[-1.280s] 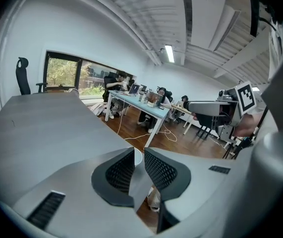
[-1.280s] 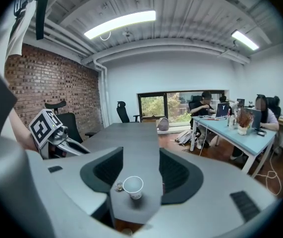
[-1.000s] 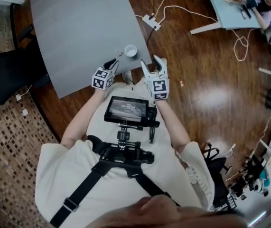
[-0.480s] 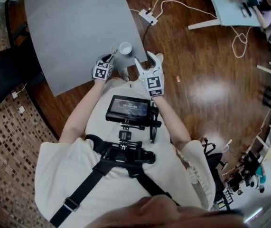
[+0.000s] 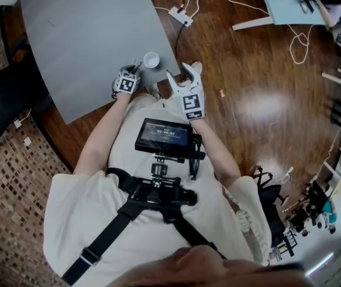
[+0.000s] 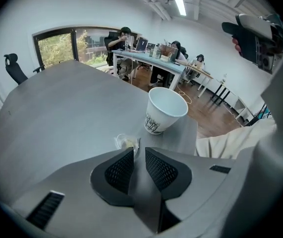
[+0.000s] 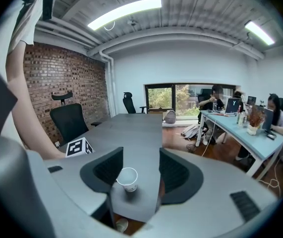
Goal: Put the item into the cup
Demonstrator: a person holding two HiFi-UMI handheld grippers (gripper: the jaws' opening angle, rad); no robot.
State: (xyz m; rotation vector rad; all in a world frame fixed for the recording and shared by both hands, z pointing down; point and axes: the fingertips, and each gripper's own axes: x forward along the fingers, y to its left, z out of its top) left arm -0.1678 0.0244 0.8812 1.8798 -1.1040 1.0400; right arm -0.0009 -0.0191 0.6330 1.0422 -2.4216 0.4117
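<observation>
**Item pickup, left side**

Head view: left gripper (image 5: 133,72) hung over the table (image 5: 86,34) beside the cup (image 5: 151,60); right gripper (image 5: 180,73) waited near its corner.

Left gripper view: jaws slightly apart, just widened, gripping nothing. The item (image 6: 126,143) lay at their tips; best straddled squarely before closing.

Right gripper view: jaws wide, empty.

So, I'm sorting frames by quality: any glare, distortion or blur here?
Head view: bright glare patch on the wooden floor. Left gripper view: strong fisheye bending and black corners, though the cup looks sharp. Right gripper view: the ceiling light is blown out.
</observation>
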